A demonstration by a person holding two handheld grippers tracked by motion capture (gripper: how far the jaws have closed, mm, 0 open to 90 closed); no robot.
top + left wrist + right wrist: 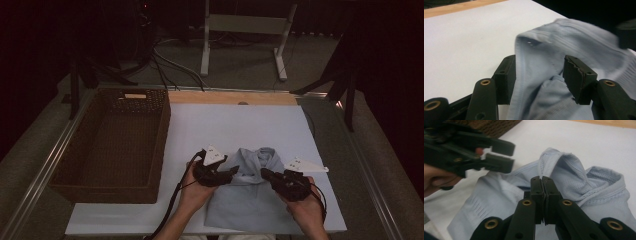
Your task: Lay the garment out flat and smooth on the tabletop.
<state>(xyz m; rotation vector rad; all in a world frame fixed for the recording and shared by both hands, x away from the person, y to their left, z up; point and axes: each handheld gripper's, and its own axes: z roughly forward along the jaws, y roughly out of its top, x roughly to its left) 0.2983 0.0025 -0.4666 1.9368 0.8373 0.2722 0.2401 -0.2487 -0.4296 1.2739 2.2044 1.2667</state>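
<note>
Nearest to you lies a pale blue shirt (250, 200), folded into a compact block on the white sheet (225, 125) that covers the desk (235, 97). Its fabric is a fine ribbed knit, with a stitched collar (260, 157) bunched up at the far end and a few soft creases across the body. The near edge of the shirt sits close to the front edge of the sheet, between your two forearms.

Your left gripper (231, 171) hangs over the left side of the shirt, just below the collar. Its jaws stand apart, and in the left gripper view (539, 75) the stitched collar edge runs up between them, with neither pad pressing on the cloth. Your right gripper (264, 173) points in from the right side toward the same collar area, so the two tips sit near each other over the upper middle of the shirt. In the right gripper view (542, 180) its jaws are closed flat together, nothing between them, and the collar lies just beyond the tips.

Farther off to the left, a dark wicker basket (112, 145) stands beside the sheet, well apart from the shirt
</note>
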